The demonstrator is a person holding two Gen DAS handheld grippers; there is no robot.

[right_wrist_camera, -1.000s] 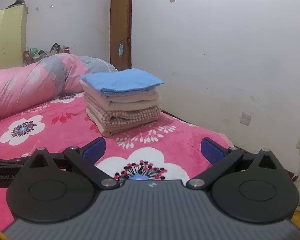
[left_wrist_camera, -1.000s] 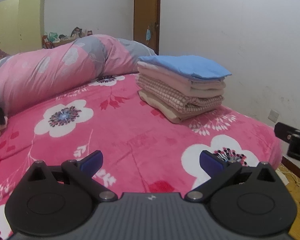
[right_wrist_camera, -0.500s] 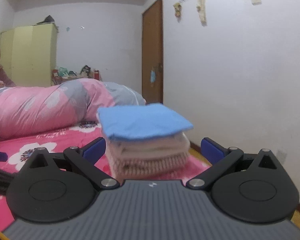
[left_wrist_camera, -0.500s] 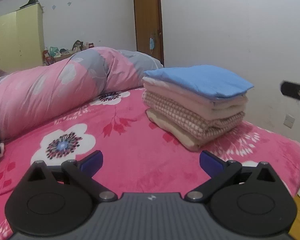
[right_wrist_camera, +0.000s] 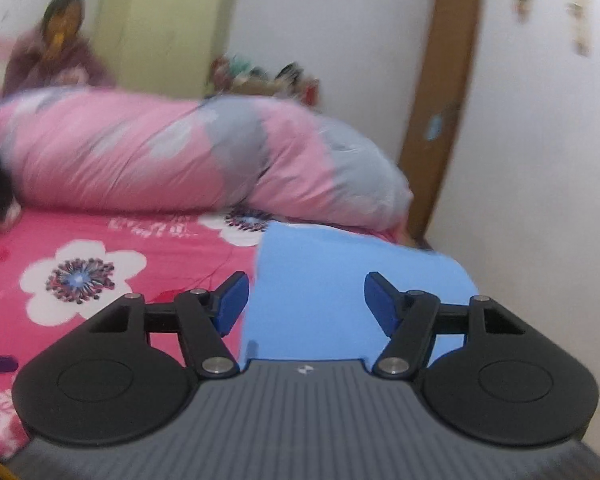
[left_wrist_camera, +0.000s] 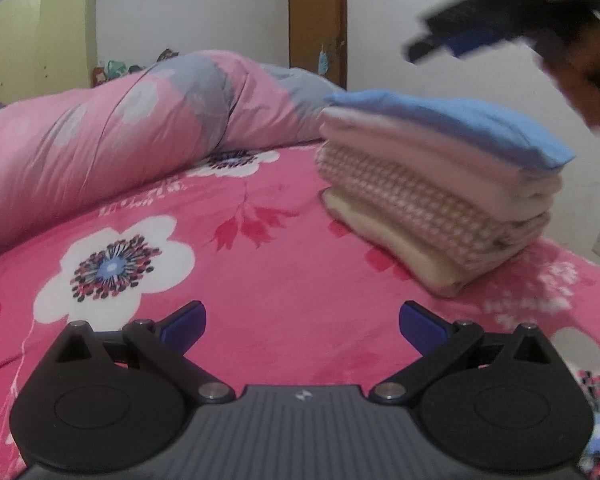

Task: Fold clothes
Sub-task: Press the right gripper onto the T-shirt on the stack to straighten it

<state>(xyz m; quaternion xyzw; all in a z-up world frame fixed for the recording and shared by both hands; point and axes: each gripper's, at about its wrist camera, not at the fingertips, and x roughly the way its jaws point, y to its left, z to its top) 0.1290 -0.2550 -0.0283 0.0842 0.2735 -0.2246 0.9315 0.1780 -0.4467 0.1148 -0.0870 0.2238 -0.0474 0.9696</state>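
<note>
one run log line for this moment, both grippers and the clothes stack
left gripper: open, empty, low over bed | right gripper: closing, nothing gripped, above blue top garment | folded stack: four layers, neat

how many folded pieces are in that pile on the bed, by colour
blue: 1
pale pink: 1
pink checked: 1
cream: 1
total: 4 in the stack; any thinner layers between them cannot be told apart
</note>
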